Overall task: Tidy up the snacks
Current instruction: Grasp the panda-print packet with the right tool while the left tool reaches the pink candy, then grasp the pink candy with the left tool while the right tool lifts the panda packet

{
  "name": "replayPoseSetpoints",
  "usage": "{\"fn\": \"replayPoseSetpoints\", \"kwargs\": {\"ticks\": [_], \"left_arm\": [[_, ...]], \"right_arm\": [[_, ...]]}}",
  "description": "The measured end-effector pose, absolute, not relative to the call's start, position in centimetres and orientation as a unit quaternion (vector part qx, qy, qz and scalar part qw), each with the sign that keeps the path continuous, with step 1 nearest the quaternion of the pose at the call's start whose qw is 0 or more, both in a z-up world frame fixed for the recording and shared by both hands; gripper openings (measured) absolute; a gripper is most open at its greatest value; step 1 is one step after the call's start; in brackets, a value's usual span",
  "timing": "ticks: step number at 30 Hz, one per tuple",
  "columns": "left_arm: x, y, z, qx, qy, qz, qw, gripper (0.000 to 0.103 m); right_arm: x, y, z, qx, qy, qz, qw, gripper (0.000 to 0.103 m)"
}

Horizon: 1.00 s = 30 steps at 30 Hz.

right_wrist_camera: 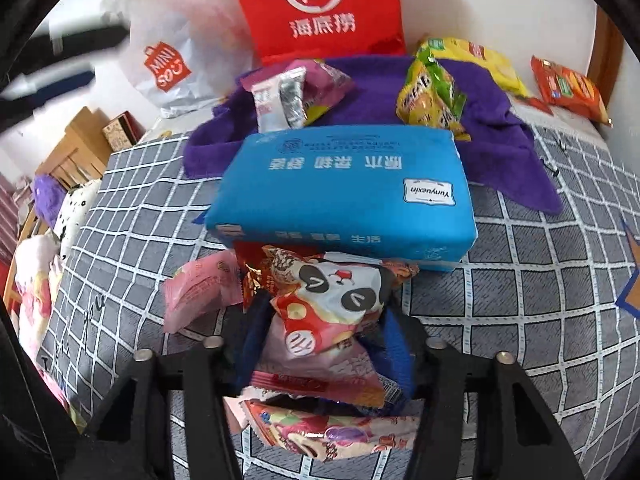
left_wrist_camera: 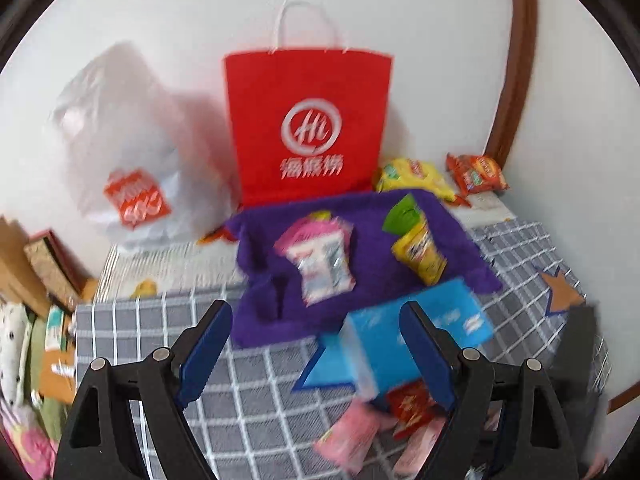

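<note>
Jaws of right gripper clamp panda snack packet; left gripper gapes empty

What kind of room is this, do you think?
Probably a bedroom at home. The snacks lie on a grey checked bedsheet pushed against a white wall, soft toys sit piled beside it, and shopping bags lean on the wall.

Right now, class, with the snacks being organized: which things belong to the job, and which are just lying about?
Belongs to the job:
panda snack packet, held by the right gripper
pink snack packet
yellow-green packet
orange packet
left gripper, open

Just lying about:
blue tissue pack
purple towel
red paper bag
white plastic bag
</note>
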<state>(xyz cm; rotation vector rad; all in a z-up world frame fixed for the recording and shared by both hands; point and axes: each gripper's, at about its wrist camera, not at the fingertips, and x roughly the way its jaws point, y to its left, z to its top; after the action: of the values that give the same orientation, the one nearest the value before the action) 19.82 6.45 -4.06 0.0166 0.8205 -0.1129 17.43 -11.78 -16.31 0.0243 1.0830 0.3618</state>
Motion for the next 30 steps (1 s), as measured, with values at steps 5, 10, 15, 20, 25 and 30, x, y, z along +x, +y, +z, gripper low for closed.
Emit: {"fn": "replayPoseSetpoints", "kwargs": {"ticks": [5,10,15,20,25,30], "left_arm": [[18.3,7.7,-7.9,0.001,0.432,-0.062,0.900,0.085],[16.6,6.5,-12.4,0.041,0.460,-0.093,0.882,0.085],[14.8,5.3,-15.6,0.064,0.469,-0.131,0.871,0.085],[15.2,3.7,-16.6,0.084,0.462,-0.134,0.872,0.085],[15.2,2.7,-17.9,0.114,0.461,-0.108,0.873,0.044],[14.1,3.3,-18.1,0.087,0.458,-0.104,0.878,0.044]], "right_arm": [[15.8,-13.6,-13.8,0.027,0.469,0.162,0.868,0.050],[14.2,-16.3,-11.8,0.025,0.433,0.133,0.891,0.050],[11.7,-19.5,-11.0,0.030,0.417,0.109,0.902,0.050],[10.4,-20.8,-12.1,0.016,0.414,0.094,0.905,0.050],[9.9,-21.8,-13.7,0.006,0.426,0.075,0.902,0.050],[10.1,-23.3,-14.8,-0.002,0.421,0.050,0.905,0.050]]}}
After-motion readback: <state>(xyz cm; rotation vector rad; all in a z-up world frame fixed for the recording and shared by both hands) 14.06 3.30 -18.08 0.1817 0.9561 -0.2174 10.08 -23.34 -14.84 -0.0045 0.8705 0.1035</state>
